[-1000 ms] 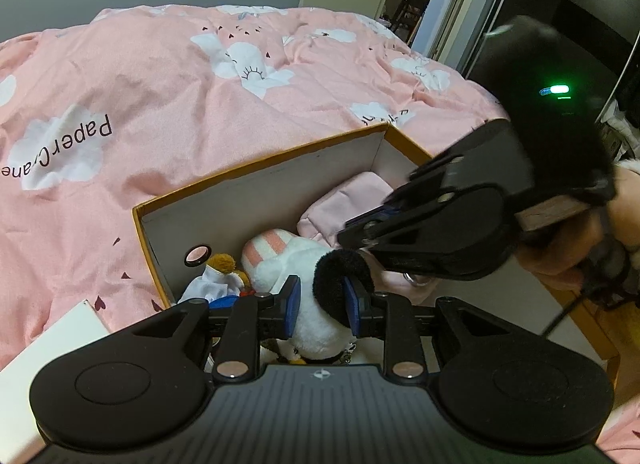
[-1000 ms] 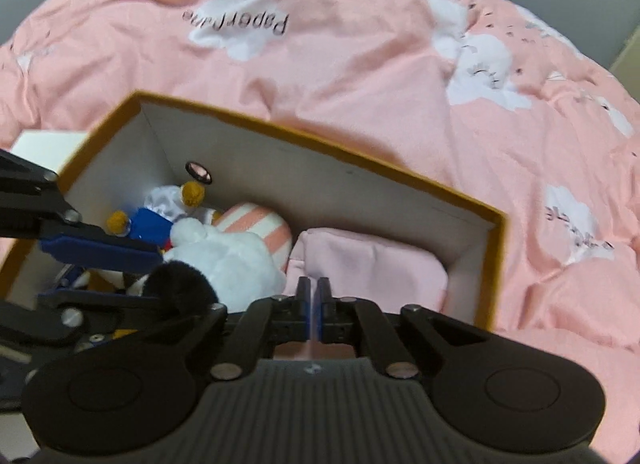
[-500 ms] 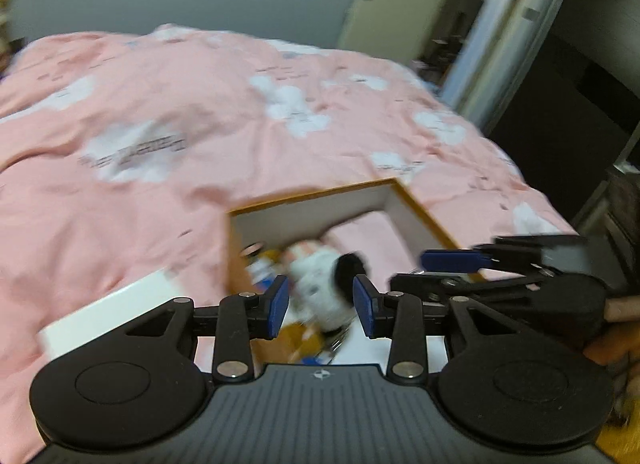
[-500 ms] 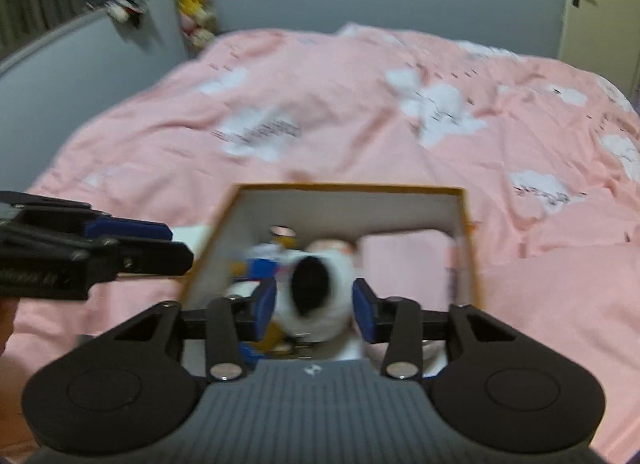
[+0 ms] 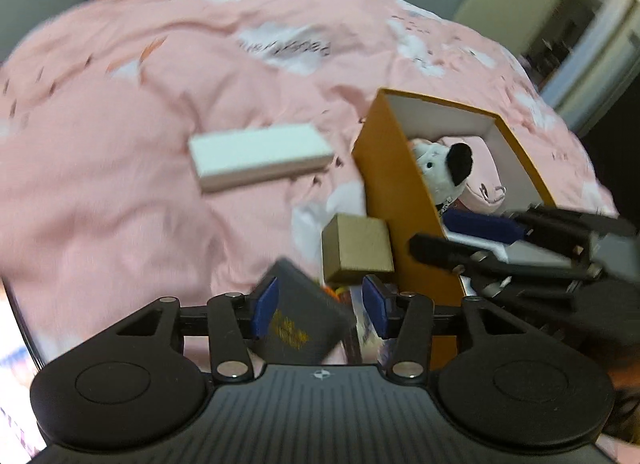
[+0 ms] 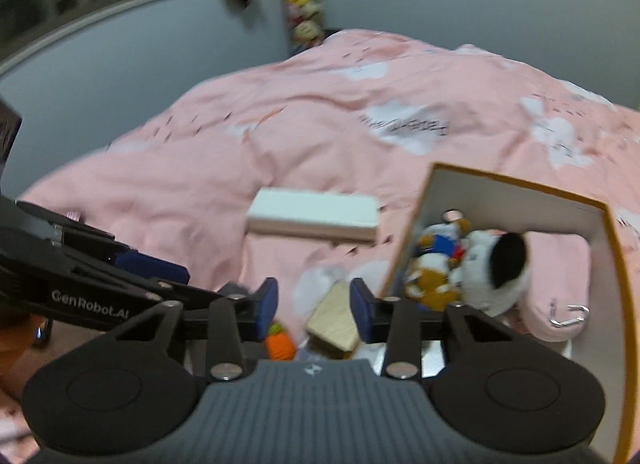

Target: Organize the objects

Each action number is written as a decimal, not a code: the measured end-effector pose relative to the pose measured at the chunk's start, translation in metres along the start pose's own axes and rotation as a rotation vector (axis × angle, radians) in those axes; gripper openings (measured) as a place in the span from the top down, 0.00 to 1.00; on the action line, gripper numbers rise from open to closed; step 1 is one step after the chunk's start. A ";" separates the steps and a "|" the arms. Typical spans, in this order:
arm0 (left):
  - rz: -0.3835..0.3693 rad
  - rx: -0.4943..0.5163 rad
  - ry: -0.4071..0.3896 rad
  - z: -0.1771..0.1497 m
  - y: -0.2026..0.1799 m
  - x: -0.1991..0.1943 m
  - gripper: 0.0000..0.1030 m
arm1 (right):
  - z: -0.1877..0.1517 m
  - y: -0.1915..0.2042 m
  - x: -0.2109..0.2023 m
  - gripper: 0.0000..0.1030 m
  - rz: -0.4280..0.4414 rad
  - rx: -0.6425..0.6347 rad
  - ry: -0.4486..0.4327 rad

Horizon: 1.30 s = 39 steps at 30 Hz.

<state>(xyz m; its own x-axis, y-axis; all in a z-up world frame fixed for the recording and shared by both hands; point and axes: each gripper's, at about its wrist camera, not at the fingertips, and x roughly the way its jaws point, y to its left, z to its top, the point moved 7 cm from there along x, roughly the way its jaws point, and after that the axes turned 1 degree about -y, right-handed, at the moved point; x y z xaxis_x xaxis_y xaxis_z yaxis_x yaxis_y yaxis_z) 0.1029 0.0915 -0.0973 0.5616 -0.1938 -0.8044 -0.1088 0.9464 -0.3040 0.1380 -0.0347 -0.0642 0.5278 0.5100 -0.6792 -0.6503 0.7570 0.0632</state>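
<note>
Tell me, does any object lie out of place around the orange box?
Yes. A small tan box, a dark booklet and an orange carrot toy lie loose on the pink duvet beside the orange box, not inside it.

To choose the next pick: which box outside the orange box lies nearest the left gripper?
The dark box with gold print, right between the open left gripper fingers. The tan box lies beyond it; the white box is farthest.

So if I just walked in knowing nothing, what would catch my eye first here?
Probably the orange box on the pink quilt, with a white plush dog with a black ear and a pink pouch inside. Left of it lies a flat white box, and both open grippers, left and right, hover near a small tan box.
</note>
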 end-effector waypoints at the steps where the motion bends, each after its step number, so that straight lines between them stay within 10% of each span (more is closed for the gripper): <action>1: 0.007 -0.029 -0.001 -0.003 0.004 0.002 0.49 | -0.004 0.007 0.005 0.69 -0.002 -0.030 0.014; 19: 0.279 0.033 -0.027 -0.020 0.036 -0.001 0.68 | -0.024 0.036 0.062 0.59 0.093 -0.010 0.229; 31: 0.201 -0.044 -0.034 -0.014 0.050 -0.002 0.67 | -0.037 0.043 0.104 0.38 0.172 0.086 0.370; 39: 0.185 -0.055 -0.020 -0.014 0.053 0.000 0.67 | -0.031 0.047 0.079 0.57 0.197 0.053 0.317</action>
<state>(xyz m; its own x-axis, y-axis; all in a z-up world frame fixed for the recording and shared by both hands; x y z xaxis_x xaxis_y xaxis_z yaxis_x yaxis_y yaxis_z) 0.0857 0.1376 -0.1205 0.5439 -0.0119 -0.8391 -0.2563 0.9498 -0.1796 0.1315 0.0285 -0.1375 0.1948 0.5023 -0.8425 -0.6890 0.6814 0.2469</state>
